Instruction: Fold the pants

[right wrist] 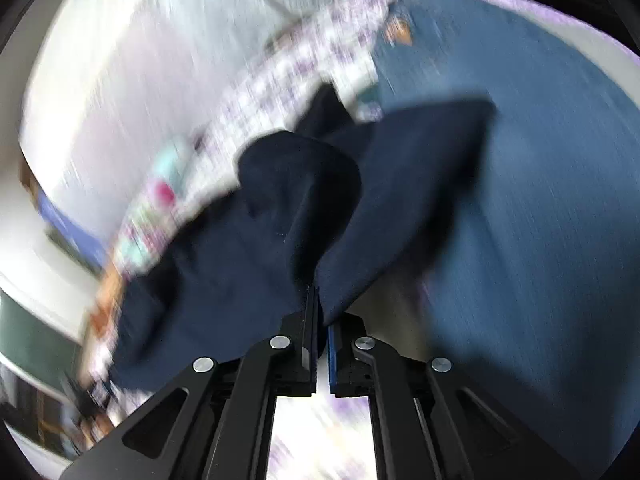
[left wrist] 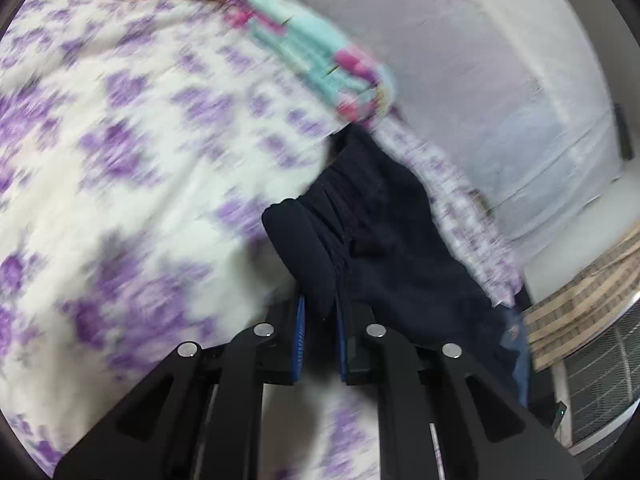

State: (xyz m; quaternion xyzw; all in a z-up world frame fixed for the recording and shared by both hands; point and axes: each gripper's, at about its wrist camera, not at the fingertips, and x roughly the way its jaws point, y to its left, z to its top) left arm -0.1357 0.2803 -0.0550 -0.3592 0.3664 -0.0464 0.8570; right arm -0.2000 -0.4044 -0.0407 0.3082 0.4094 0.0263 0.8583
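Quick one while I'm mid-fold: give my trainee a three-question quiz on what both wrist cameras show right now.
1. True or false: the left gripper is closed on the dark navy fabric pants.
2. Multiple choice: what pattern covers the white bed sheet? A) purple flowers B) red stripes C) green dots
3. Short answer: in the right wrist view, what large item lies to the right of the navy pants that the right gripper pinches?

Key
1. True; cloth sits between its blue pads.
2. A
3. A blue denim garment, apparently jeans.
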